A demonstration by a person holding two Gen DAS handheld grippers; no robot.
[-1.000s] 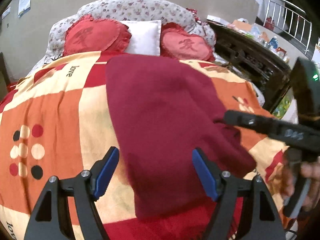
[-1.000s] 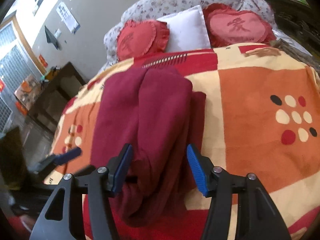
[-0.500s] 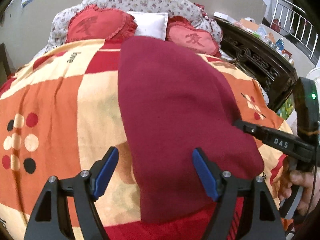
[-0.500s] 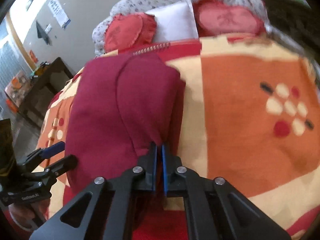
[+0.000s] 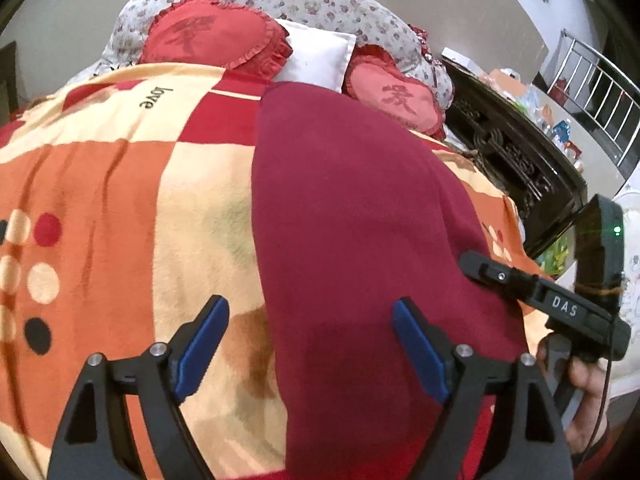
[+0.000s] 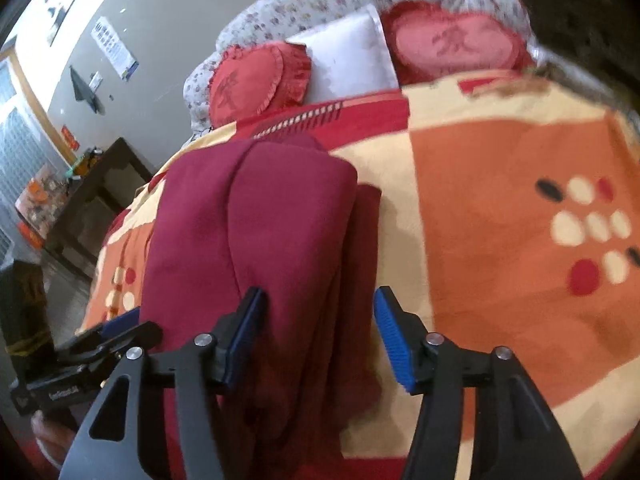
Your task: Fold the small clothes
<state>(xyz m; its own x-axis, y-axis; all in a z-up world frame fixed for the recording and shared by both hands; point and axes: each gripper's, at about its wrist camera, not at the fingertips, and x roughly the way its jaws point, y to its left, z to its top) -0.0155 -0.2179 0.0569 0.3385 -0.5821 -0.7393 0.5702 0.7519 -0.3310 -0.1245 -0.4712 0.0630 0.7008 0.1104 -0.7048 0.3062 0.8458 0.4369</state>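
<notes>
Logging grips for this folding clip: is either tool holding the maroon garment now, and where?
Nothing is held. Both the left tool and right tool are opening, pads clear of the maroon garment.

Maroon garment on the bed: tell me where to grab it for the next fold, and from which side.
Grip the near hem of the maroon garment, one gripper at each near corner, coming from the foot of the bed. It lies lengthwise toward the pillows, and its near end sits just ahead of both grippers, likely easiest.
</notes>
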